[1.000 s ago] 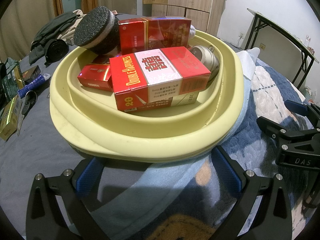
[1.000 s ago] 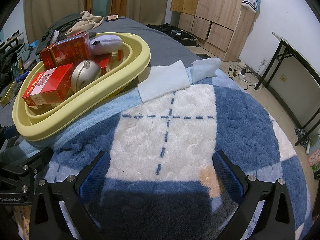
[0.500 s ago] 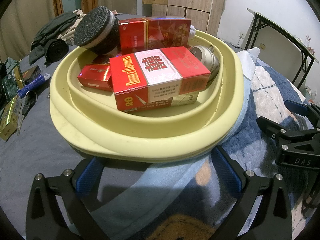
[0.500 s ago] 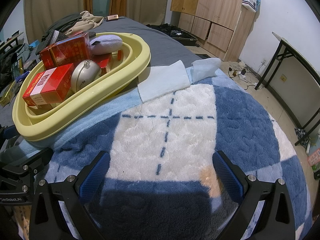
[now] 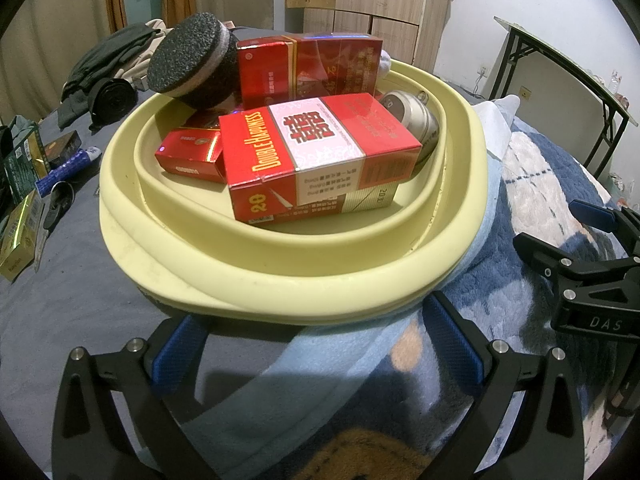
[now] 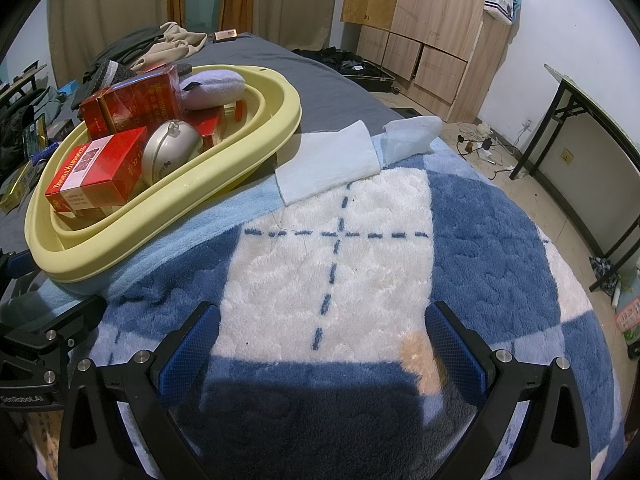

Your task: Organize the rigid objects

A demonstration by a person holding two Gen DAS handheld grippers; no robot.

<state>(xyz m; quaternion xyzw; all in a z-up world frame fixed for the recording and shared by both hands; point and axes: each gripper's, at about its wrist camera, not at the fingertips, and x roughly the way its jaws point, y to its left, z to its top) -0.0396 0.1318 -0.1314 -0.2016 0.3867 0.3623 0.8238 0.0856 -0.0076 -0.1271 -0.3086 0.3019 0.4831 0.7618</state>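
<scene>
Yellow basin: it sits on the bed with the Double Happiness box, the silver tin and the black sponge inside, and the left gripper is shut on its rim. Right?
Not quite. The left gripper is open and holds nothing; the left wrist view shows its blue pads spread apart, short of the yellow basin. The Double Happiness box, silver tin and black sponge are inside it.

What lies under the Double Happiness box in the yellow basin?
The Double Happiness box rests on another flat box in the yellow basin; only its striped edge shows. Anything beneath that is hidden.

Bedroom: bed (image 6: 320, 92), wardrobe (image 6: 436, 28)
</scene>
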